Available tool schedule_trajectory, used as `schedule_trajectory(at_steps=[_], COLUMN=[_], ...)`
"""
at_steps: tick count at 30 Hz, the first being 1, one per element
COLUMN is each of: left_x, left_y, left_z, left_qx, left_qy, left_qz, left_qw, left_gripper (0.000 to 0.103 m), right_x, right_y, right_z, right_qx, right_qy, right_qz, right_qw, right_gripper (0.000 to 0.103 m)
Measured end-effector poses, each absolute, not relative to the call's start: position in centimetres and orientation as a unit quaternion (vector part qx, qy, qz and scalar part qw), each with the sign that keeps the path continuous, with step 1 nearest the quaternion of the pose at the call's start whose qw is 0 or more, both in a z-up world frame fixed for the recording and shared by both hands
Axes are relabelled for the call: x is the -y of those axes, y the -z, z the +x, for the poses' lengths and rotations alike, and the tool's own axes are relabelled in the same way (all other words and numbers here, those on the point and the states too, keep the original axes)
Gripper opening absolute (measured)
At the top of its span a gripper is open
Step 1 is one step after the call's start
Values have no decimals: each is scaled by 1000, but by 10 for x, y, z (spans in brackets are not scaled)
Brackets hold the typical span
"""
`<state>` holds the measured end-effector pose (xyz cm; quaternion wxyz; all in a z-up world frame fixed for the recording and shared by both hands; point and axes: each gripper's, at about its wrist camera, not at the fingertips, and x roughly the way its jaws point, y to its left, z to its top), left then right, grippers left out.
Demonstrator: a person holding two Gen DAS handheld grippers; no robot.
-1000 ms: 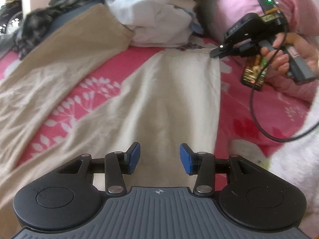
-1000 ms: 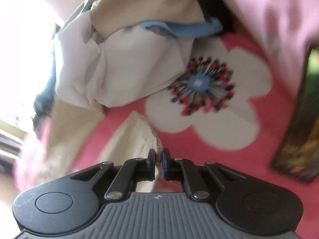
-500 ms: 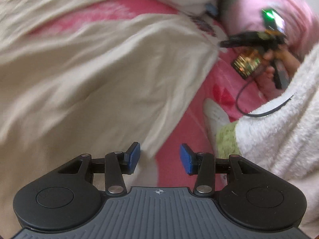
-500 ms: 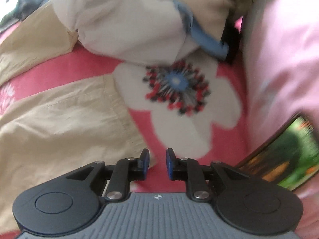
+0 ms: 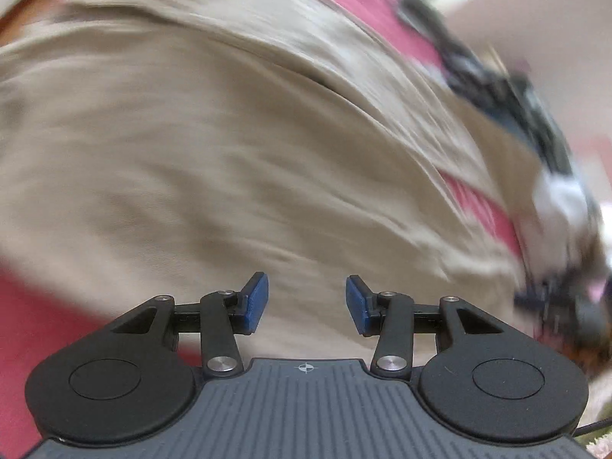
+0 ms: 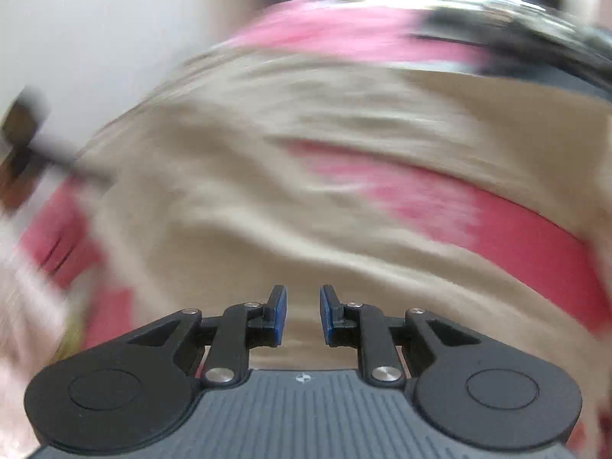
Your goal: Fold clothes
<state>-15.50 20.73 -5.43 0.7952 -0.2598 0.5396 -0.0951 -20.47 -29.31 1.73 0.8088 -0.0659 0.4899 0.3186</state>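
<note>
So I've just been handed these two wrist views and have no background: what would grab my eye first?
The beige garment fills most of both views, spread in blurred wrinkles over the pink bedspread, which shows through as a stripe between its parts. At the bottom of each view sit blue-padded jaws, both empty above the cloth: the left gripper stands wider than the right gripper. A dark jumble of clothes runs along the upper right edge of the left view.

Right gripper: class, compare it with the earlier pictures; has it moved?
Yes. The right gripper was at the white flower on the pink bedspread; now it hangs over the beige trousers, flower gone from view. Its fingers have just been opening, nothing between them.
</note>
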Motion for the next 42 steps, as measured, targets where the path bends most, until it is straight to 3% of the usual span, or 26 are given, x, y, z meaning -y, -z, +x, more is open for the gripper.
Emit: schedule_trajectory(at_steps=[7, 9, 11, 18, 21, 23, 27, 29, 32, 35, 39, 41, 42], left_x=[-276, -289, -297, -308, -311, -312, -306, -301, -299, -302, -306, -305, -303], left_y=[63, 69, 71, 62, 56, 59, 62, 63, 64, 65, 64, 63, 62], left_z=[-185, -190, -190, -186, -191, -189, -181, -178, -176, -180, -188, -190, -192], left_qx=[-485, -457, -434, -385, -372, -377, -389, -390, -398, -397, -399, -401, -402], left_qy=[-49, -85, -106, -167, -186, -188, -185, -191, -209, -210, -199, -194, -191], left_qz=[-370, -411, -427, -421, -406, -408, -397, -387, -373, -386, -407, -408, -407], left_qw=[791, 784, 786, 804, 814, 810, 811, 813, 812, 805, 797, 797, 798], left_gripper=[50, 50, 50, 50, 50, 50, 48, 42, 23, 21, 25, 29, 32], right_x=[239, 230, 223, 207, 206, 204, 201, 199, 200, 203, 207, 207, 206], right_y=[4, 5, 6, 20, 25, 28, 29, 27, 22, 19, 17, 17, 17], right_z=[-222, -226, -232, -258, -269, -270, -272, -274, -276, -278, -282, -283, -283], right_qx=[-488, -478, -465, -421, -399, -395, -381, -370, -367, -372, -371, -368, -367], right_qy=[-459, -483, -500, -470, -448, -438, -426, -423, -425, -435, -445, -445, -448], right_qz=[-204, -215, -221, -291, -332, -341, -355, -362, -363, -346, -346, -348, -345], right_qw=[714, 701, 697, 719, 728, 732, 740, 744, 743, 744, 738, 739, 739], right_gripper=[21, 26, 41, 42, 38, 19, 0, 0, 0, 0, 7, 25, 28])
